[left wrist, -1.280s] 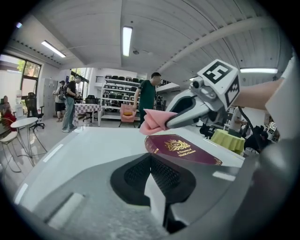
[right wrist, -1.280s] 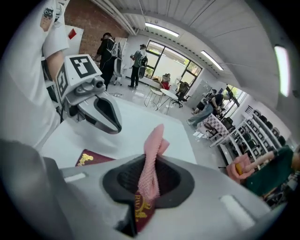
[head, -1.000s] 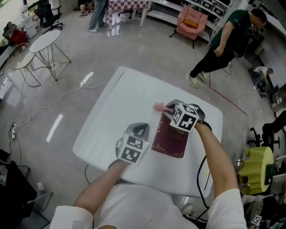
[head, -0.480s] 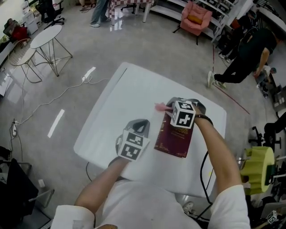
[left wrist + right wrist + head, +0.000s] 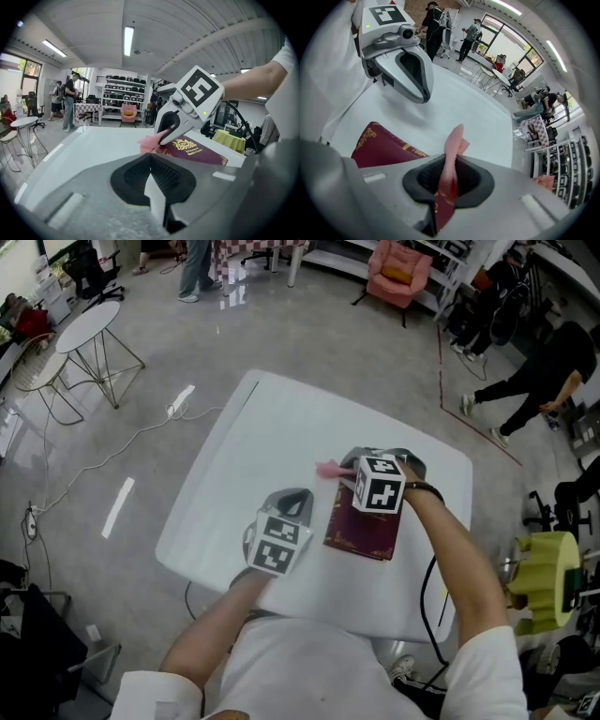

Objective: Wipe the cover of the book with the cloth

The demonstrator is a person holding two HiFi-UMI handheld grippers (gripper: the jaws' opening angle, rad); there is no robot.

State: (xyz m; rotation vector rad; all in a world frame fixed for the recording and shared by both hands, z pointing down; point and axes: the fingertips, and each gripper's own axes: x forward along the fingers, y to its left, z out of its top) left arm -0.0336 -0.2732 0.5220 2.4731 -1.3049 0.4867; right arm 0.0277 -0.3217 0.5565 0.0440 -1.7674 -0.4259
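A maroon book with gold print lies on the white table. My right gripper is at the book's far end, shut on a pink cloth that sticks out past the book's edge. In the right gripper view the cloth stands between the jaws above the book cover. My left gripper rests on the table just left of the book, shut with nothing in it. From the left gripper view I see the right gripper, the cloth and the book.
A round side table and wire chair stand on the floor at far left, with a cable trailing across it. A pink armchair is at the back. A person moves at the right; a yellow-green object sits near my right elbow.
My right gripper with the cloth has shifted slightly left over the book's far end. The left gripper has stayed put. The person in the background has walked off to the right.
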